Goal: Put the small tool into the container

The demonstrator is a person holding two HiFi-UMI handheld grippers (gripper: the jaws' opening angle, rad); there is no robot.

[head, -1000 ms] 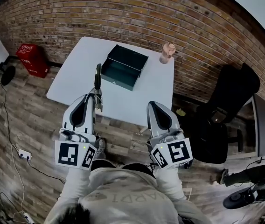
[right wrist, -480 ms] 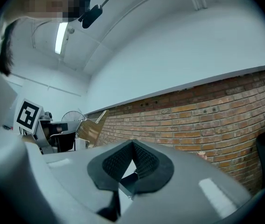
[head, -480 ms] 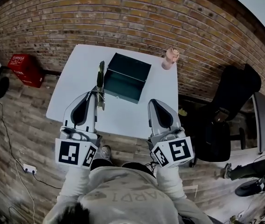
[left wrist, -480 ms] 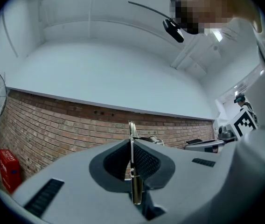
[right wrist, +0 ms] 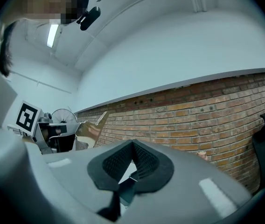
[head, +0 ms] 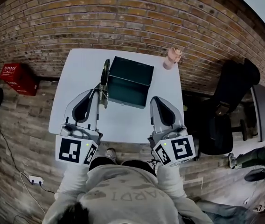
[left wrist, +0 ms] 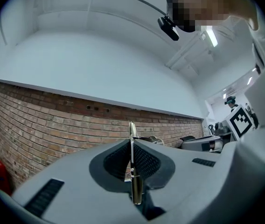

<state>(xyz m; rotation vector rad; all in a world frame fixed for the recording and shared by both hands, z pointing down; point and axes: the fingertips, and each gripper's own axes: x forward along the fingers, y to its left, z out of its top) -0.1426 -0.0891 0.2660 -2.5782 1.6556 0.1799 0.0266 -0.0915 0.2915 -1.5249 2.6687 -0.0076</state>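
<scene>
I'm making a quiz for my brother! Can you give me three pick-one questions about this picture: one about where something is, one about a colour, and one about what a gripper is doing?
1. Where is the box?
A. Up on a shelf
B. On the table
C. Hanging from the wall

2. What colour is the crate?
A. Red
B. Yellow
C. Blue

3. What is the left gripper doing?
A. Open and empty
B. Shut on the tool
C. Lying flat on the table

Answers:
1 B: it stands on the white tabletop.
2 A: it is bright red.
3 B: its jaws pinch the thin metal tool.
</scene>
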